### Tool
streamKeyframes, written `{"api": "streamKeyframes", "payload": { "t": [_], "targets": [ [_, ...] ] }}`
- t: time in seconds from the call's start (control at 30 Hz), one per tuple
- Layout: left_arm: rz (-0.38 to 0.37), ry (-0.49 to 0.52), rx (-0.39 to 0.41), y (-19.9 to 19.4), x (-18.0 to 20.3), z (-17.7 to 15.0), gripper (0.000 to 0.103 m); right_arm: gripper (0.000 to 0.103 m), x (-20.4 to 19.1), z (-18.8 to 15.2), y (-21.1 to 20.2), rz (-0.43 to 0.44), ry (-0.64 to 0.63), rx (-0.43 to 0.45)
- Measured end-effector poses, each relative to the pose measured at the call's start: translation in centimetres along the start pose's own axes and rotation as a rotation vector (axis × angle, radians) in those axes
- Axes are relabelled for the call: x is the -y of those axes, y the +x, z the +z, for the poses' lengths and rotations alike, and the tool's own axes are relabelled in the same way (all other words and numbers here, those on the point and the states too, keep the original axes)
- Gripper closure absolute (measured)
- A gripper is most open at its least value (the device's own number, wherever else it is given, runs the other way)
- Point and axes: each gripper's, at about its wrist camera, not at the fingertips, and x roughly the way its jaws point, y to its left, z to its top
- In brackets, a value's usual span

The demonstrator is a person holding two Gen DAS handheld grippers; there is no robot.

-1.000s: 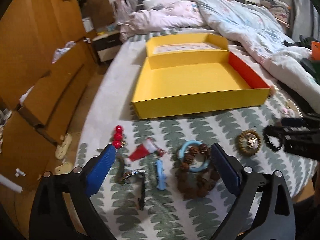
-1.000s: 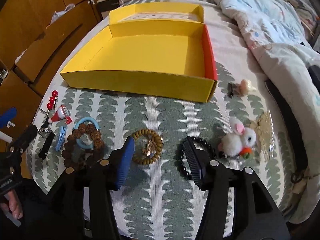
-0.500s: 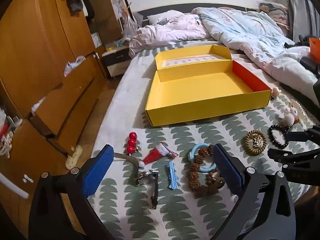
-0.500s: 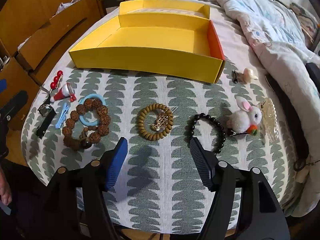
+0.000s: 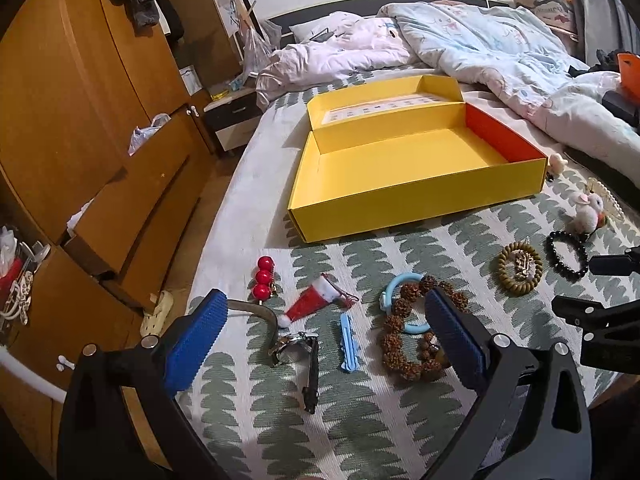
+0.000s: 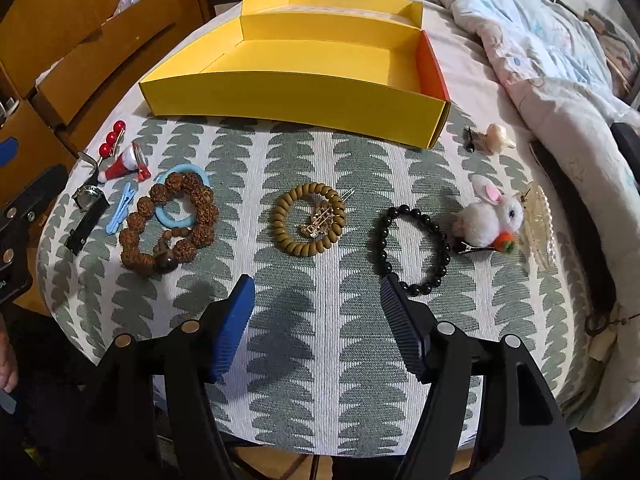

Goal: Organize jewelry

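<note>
The yellow box (image 6: 296, 96) fills the upper middle of the right wrist view, lid folded back, with nothing visible inside, so sorting has not begun by my judgement. Below it, the jewelry lies in a row across the patterned cloth (image 6: 320, 360).

The right gripper (image 6: 318, 320) hangs at the bottom centre with its jaws parted and nothing between them; they have just been opening. The left gripper (image 5: 324, 336) sits at the bottom of its own view, jaws spread wide and bare, above the watch (image 5: 296, 348).

To do the pickup well, I would lower the right jaws astride 1 side of the tan coil bracelet (image 6: 310, 218), the nearest piece ahead, and pinch the ring itself, since the gold pin (image 6: 320, 220) lying inside it could slip out.

Counted, large to small:
- 1 box
- 3 bracelets: brown bead bracelet (image 6: 170, 222), tan, black bead bracelet (image 6: 416, 250)
- 1 blue ring (image 6: 182, 196)
- 1 watch
- 1 rabbit clip (image 6: 490, 216)
- 1 Santa-hat clip (image 6: 124, 164)
- 1 blue clip (image 6: 120, 214)
- 1 red-ball clip (image 6: 112, 142)
</note>
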Motion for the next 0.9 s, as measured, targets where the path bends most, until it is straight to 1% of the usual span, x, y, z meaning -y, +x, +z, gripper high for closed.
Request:
{"api": "streamKeyframes", "payload": {
  "t": [0.1,0.3,0.43,0.67,0.83,0.9],
  "targets": [
    [-0.016,-0.014,-0.002,0.0,-0.1,0.0,0.006,0.035,0.0,0.0,0.0,0.0,0.001,0.0],
    [0.017,-0.001,0.034,-0.8,0.2,0.0,0.006,0.035,0.2,-0.2,0.0,-0.006,0.004,-0.005],
    [0.025,-0.007,0.046,-0.9,-0.1,0.1,0.006,0.035,0.3,-0.2,0.0,-0.003,0.003,-0.003],
    [-0.004,-0.034,0.039,-1.1,-0.6,0.3,0.006,0.035,0.3,-0.1,0.1,-0.006,0.003,-0.009],
    [-0.03,-0.025,0.023,-1.0,-0.4,0.2,0.006,0.035,0.4,-0.2,0.2,-0.005,0.002,-0.01],
    [-0.026,-0.024,0.024,-1.1,-0.3,0.1,0.006,0.035,0.4,-0.2,0.2,-0.009,0.003,-0.01]
  ]
}}
